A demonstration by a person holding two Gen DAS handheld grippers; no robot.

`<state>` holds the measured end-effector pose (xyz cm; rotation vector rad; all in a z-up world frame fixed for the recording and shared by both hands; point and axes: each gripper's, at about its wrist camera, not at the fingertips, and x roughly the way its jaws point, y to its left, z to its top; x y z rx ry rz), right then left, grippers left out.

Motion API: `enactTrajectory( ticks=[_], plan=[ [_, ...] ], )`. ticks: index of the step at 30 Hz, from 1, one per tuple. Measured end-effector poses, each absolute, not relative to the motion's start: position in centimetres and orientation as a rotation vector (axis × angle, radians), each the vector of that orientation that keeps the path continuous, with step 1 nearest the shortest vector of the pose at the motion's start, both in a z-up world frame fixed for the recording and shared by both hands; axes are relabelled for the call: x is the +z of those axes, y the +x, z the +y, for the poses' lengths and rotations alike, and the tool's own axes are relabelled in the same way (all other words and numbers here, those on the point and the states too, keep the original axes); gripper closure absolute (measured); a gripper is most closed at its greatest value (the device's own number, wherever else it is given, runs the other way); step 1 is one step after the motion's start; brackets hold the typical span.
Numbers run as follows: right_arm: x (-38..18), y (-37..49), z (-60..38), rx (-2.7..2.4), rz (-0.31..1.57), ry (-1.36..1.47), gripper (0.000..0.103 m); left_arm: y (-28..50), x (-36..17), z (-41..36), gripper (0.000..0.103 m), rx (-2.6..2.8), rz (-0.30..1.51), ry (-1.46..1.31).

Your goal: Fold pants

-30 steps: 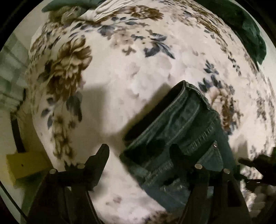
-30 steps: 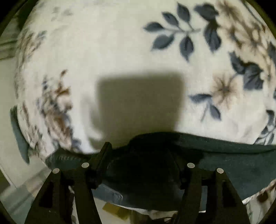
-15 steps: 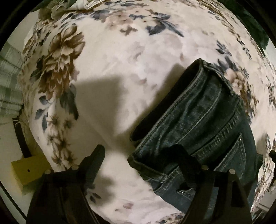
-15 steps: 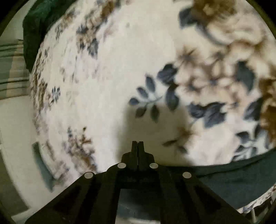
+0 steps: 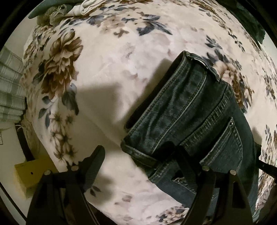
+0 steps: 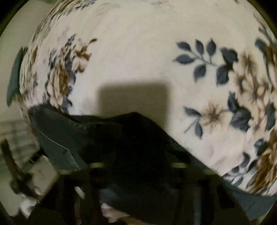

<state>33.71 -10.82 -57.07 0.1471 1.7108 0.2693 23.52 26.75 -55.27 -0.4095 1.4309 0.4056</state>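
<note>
The pants, dark blue jeans, lay folded on a floral blanket w/ brown and grey-blue flowers. In the left wrist view the waistband end pointed toward the upper middle of the frame, and a back pocket w/ a small rivet was seen at the lower right. The stitching lines ran diagonal across the denim.

The left gripper was wide open. Its left finger was over bare blanket, apart from the jeans. Its right finger was over the jeans edge, near the belt loop; if it touched the fabric or only hovered, I cannot tell. Nothing was held between the two fingers.

At the far top of the blanket there was a pile of other clothes, white and green, and a dark green cloth at the top right. A yellow box stood beside the bed at lower left.

In the right wrist view the picture was blurred. A dark part of the pants covered the lower middle and hid the right gripper fingers almost fully, so open or closed I cannot tell. A square shadow fell on the blanket just above the cloth.
</note>
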Motion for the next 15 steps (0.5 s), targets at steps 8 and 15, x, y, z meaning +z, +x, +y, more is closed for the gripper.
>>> enactTrajectory(
  ticks=[8,15],
  plan=[
    [-52.4,33.8,-17.3,0.053,1.584,0.223,0.103,23.2,-55.4,26.8,0.020,0.411,1.441,-0.415],
    [-53.9,35.8,-17.5,0.274,1.652,0.612,0.040,23.0,-54.6,27.2,0.020,0.407,1.423,-0.428]
  ],
)
